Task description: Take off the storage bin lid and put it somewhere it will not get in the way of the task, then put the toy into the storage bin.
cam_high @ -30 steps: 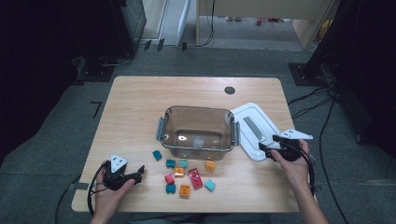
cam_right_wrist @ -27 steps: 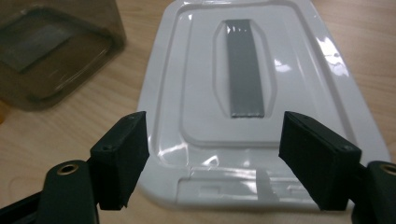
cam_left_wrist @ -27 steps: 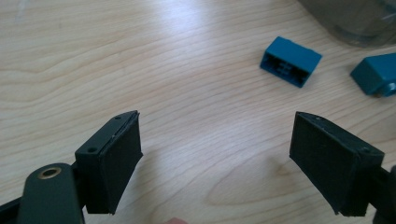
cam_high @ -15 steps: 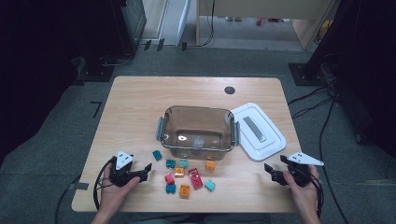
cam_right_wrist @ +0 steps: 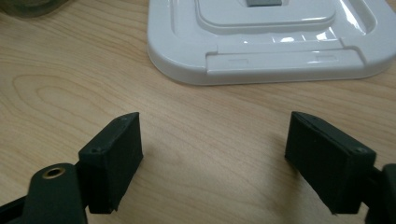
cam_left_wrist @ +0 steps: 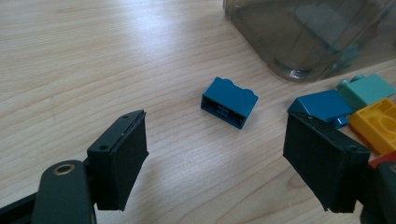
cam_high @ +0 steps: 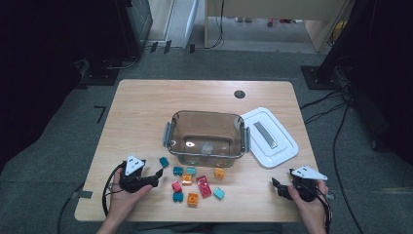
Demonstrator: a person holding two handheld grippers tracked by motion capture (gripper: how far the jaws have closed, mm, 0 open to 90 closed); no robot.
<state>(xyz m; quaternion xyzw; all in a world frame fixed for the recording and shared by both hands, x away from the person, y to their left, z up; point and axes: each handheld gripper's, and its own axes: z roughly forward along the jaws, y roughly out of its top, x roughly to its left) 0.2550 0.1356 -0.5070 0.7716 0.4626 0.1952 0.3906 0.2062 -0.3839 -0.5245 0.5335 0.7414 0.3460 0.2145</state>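
The left tool (cam_high: 157, 176) is sitting near the table's (cam_high: 146, 112) front left corner, its jaws standing apart with nothing between them, though they have just been closing a little. In the left gripper view it is looking straight at one dark blue brick (cam_left_wrist: 229, 101), which is lying alone on bare wood ahead of the jaws, touching neither. That same brick is lying just left of the clear container (cam_high: 205, 138), which is standing at the table's middle. One white lid (cam_high: 269, 137) is lying flat right beside the container, toward the right edge. Along the front edge I am counting nine loose bricks in all: four in blue and teal shades, three orange or yellow, two red. The right tool (cam_high: 275, 186) is hovering by the front right corner, jaws apart and empty, having just been opening wider. The lid's near rim is showing beyond them in the right gripper view.
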